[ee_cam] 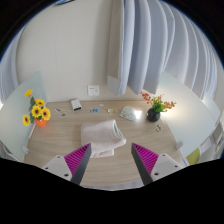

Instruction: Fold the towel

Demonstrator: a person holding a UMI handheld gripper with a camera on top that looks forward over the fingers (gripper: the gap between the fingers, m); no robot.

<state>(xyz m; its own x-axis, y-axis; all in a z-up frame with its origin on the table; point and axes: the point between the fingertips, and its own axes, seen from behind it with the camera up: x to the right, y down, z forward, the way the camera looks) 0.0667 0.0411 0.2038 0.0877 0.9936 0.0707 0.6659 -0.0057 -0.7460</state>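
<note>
Risk is judged to lie mainly in the cloth itself: a limp towel can be pinched through one layer only, so that the fold slides apart or the whole bundle is dragged across the smooth bench. At the left, a bunch of yellow sunflowers is seen, and could be brushed by a wide sweep. Small flat items, too small to be identified, are scattered behind. The towel, pale, soft and rumpled into a loose, roughly folded heap, is found just ahead of the fingers, nearer the left one. The gripper is held wide open with nothing grasped, its magenta ribbed pads bare. At the right, a dark pot of orange flowers is placed before white pleated curtains.
</note>
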